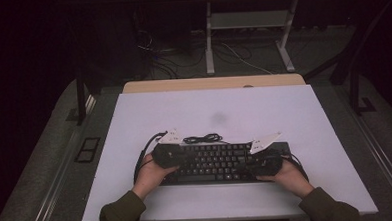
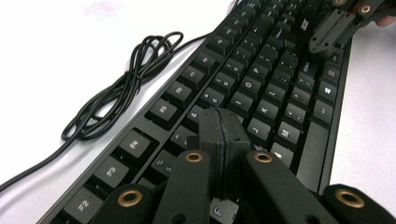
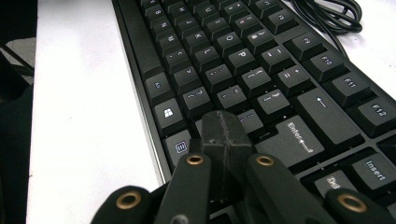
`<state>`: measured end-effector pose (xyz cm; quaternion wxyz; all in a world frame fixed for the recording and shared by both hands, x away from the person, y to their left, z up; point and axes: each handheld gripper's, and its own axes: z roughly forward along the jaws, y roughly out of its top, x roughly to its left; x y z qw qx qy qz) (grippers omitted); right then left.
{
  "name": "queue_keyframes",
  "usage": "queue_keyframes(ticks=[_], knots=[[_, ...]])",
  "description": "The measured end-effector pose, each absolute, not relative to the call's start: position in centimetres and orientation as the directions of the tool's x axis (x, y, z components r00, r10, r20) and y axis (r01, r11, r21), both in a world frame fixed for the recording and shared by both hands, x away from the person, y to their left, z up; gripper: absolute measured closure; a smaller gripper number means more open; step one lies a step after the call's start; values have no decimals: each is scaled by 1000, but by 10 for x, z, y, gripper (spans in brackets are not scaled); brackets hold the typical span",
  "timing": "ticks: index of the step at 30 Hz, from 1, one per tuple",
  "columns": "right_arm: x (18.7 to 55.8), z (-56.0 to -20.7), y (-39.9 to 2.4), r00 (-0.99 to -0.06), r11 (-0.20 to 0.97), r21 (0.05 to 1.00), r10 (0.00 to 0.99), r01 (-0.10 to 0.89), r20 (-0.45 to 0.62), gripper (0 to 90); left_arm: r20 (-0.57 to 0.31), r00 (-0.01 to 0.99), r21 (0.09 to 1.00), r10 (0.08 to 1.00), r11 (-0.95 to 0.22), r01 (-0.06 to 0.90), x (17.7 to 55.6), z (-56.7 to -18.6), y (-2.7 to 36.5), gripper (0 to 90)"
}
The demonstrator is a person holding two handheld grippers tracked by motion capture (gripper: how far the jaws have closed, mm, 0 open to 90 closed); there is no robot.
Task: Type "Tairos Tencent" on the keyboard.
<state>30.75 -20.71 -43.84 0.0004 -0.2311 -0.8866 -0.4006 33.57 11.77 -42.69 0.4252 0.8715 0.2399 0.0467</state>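
Left gripper (image 2: pixel 223 135) and right gripper (image 3: pixel 226 135), both closed empty, hide keyboard (image 1: pixel 214 162) keys.

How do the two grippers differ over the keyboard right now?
The left gripper is over the keyboard's letter keys at its left end; the right gripper is at its right end, near Enter. The left one lies nearer the coiled cable. Both have shut jaws holding nothing.

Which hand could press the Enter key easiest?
Right. The right hand-held gripper, jaws shut, hovers just beside the Enter key at the keyboard's right end. The left hand-held gripper sits over the left-side letter keys, farther away.
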Motion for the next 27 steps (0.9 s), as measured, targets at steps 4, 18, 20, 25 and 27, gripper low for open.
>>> queue_keyframes(ticks=[4, 18, 20, 25, 27], knots=[[308, -438, -207, -893, 572, 710, 409, 410, 187, 893, -124, 877, 750, 464, -535, 389, 336, -429, 119, 895], [307, -439, -207, -892, 570, 710, 412, 413, 188, 893, -125, 874, 737, 469, -547, 398, 337, -433, 119, 895], [307, -438, -207, -892, 571, 710, 411, 412, 187, 893, -125, 874, 734, 469, -549, 399, 337, -433, 119, 895], [307, -438, -207, -892, 572, 709, 411, 412, 188, 893, -125, 875, 730, 468, -553, 401, 337, -435, 118, 895], [307, -438, -207, -892, 572, 709, 411, 413, 189, 893, -126, 875, 730, 467, -554, 400, 337, -434, 118, 895]])
